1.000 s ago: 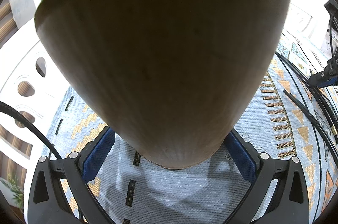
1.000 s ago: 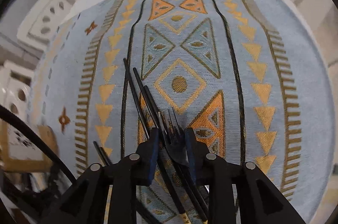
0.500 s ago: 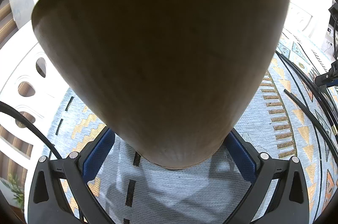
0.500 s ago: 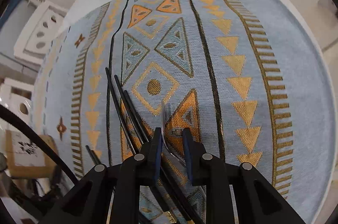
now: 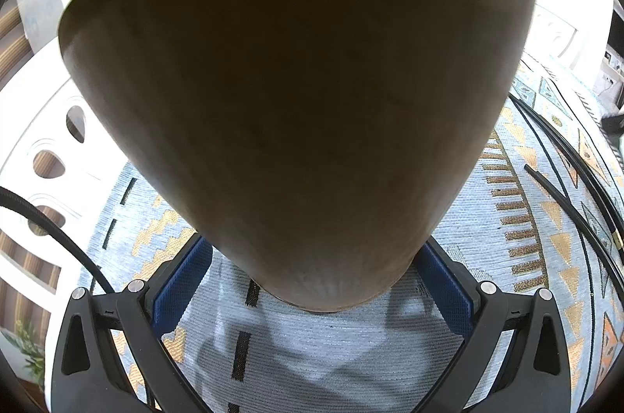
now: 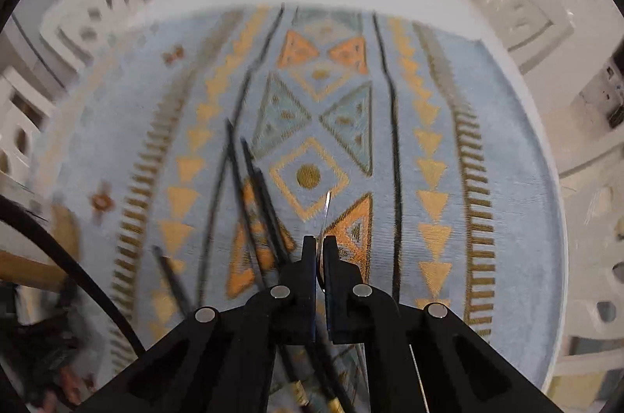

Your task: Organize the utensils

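Now we have the right gripper (image 6: 319,243) pinched nearly shut on a thin metal fork (image 6: 327,208), its jaws having just been closing onto it; the fork shows edge-on, a silvery sliver poking out toward twelve o'clock above the patterned cloth (image 6: 507,179) on the worktop. We judge it light, stiff and slick, so a grip at the flat neck should keep it from swivelling. Black chopsticks (image 6: 249,187) lie at about ten o'clock of the gripper, thin and prone to roll; we would take them mid-length. Our left gripper (image 5: 312,280) stands wide, its blue pads (image 5: 179,284) against the base of a wooden holder (image 5: 304,93), which looks rigid and fairly heavy.
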Demonstrator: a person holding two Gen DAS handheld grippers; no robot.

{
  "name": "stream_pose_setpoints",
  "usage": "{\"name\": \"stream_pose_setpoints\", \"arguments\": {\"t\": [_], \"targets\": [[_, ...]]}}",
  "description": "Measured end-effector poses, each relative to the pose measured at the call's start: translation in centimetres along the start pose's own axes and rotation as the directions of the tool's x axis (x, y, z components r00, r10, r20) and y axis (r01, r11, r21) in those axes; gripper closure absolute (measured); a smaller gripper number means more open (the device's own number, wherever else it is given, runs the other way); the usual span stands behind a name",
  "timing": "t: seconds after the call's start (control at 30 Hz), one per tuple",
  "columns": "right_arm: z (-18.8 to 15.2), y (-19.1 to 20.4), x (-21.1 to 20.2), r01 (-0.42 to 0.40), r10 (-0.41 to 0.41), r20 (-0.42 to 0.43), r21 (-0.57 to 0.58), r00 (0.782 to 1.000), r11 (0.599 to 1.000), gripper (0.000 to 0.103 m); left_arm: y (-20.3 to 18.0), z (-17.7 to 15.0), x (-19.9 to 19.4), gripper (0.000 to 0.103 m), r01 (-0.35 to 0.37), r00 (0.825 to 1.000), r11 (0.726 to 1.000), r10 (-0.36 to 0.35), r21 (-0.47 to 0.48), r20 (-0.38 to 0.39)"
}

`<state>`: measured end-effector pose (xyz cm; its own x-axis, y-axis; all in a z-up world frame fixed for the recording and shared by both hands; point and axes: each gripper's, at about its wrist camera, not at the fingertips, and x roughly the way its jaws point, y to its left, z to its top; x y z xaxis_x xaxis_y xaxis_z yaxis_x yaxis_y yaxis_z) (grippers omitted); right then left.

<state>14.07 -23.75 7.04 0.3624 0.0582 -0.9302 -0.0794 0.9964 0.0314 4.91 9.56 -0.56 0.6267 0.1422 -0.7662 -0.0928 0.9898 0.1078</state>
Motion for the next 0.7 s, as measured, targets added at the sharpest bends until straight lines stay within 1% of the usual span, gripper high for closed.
{"name": "stream_pose_setpoints", "arguments": {"t": [0.1, 0.17, 0.3, 0.37, 0.53, 0.6, 0.7], "targets": [[-0.5, -0.7, -3.8, -0.026, 0.023, 0.087, 0.032, 0.996, 0.999, 0.101, 0.0, 0.0, 0.0, 0.000, 0.001, 1.000, 1.000, -0.001, 0.000, 0.000], [-0.9, -1.4, -6.6, -0.053, 0.043, 0.147, 0.065, 0.988, 0.996, 0.101, -0.1, 0.0, 0.0, 0.000, 0.000, 1.000, 1.000, 0.000, 0.000, 0.000], [-1.5, -1.9, -10.1, -0.105, 0.074, 0.229, 0.128, 0.971, 0.986, 0.101, 0.1, -0.1, 0.0, 0.000, 0.005, 1.000, 1.000, -0.005, -0.003, -0.001], [-1.7, -1.5, -10.8, -0.113, 0.075, 0.244, 0.148, 0.967, 0.982, 0.101, 0.2, -0.2, 0.0, 0.000, 0.005, 1.000, 1.000, -0.005, -0.004, -0.002], [-0.8, -0.5, -13.6, -0.186, 0.122, 0.328, 0.174, 0.937, 0.967, 0.101, 0.2, -0.2, 0.0, 0.000, 0.004, 1.000, 1.000, -0.004, -0.003, -0.001], [-0.3, 0.1, -14.8, -0.228, 0.160, 0.351, 0.161, 0.923, 0.960, 0.101, 0.2, -0.3, 0.0, 0.000, 0.004, 1.000, 1.000, -0.004, -0.003, 0.000], [0.8, 1.3, -16.5, -0.301, 0.227, 0.383, 0.144, 0.895, 0.943, 0.101, 0.3, -0.5, -0.1, 0.000, 0.005, 1.000, 1.000, -0.005, -0.003, 0.000]]}}
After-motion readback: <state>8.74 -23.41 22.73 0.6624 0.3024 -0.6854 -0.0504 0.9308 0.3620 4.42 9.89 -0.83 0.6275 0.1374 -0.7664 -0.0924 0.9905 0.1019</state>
